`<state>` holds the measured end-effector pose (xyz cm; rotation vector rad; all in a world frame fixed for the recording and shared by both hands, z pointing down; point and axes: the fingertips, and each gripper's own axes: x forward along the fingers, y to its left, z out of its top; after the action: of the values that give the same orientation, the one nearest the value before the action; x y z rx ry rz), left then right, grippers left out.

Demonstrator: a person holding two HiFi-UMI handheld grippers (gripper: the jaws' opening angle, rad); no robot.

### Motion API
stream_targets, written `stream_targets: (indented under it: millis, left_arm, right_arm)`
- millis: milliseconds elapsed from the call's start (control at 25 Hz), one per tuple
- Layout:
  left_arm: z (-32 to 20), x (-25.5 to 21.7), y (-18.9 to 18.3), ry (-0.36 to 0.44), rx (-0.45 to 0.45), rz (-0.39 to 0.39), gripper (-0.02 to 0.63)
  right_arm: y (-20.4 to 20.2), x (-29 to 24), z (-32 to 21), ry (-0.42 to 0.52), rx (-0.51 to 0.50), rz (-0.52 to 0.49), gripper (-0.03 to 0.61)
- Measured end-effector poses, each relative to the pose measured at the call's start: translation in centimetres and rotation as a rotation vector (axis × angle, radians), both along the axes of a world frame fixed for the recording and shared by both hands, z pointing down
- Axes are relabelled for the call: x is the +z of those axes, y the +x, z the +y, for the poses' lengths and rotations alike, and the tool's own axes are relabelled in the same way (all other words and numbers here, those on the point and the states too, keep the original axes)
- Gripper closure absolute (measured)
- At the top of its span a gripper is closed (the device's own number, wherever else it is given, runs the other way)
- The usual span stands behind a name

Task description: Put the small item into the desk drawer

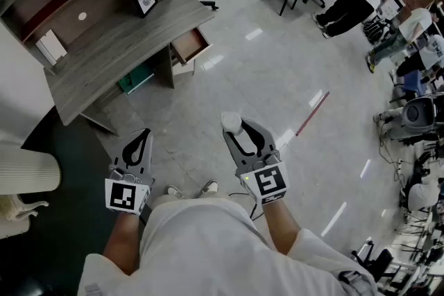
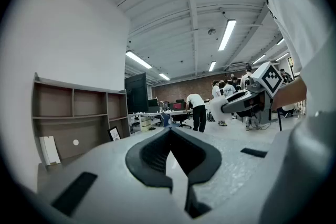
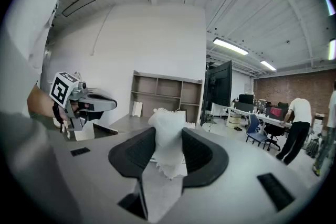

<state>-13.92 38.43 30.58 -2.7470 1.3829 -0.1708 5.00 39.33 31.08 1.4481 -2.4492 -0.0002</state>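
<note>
Drawer [image 1: 189, 45] of grey wooden desk [image 1: 104, 62], pulled open, lies well ahead-left of right gripper [image 1: 243, 136] pinching crumpled white tissue [image 1: 231, 123]; left gripper [image 1: 139, 142] pressed together, empty.

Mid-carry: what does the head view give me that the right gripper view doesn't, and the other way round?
Head view only: the drawer, pulled open at the end of the desk. Right gripper view only: close up, the pads of the right claw pressing the crumpled white item; also a large dark screen. Both: the desk with its shelves, the left claw, and the white item in the right claw.
</note>
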Motion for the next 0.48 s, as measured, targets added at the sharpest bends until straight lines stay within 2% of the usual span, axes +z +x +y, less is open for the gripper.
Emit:
stream_targets:
  millis: [240,480]
  left_arm:
    - [0.0,0.1,-0.1,-0.005,0.003,0.0,0.607]
    - [-0.2,0.4,-1.6,-0.014,0.008,0.011,0.607]
  right_arm:
    - [-0.8,-0.5,-0.4,0.001,-0.023,-0.004,0.425]
    - [-3.5,-0.4,-0.5,-0.001,-0.058,-0.024,0.425]
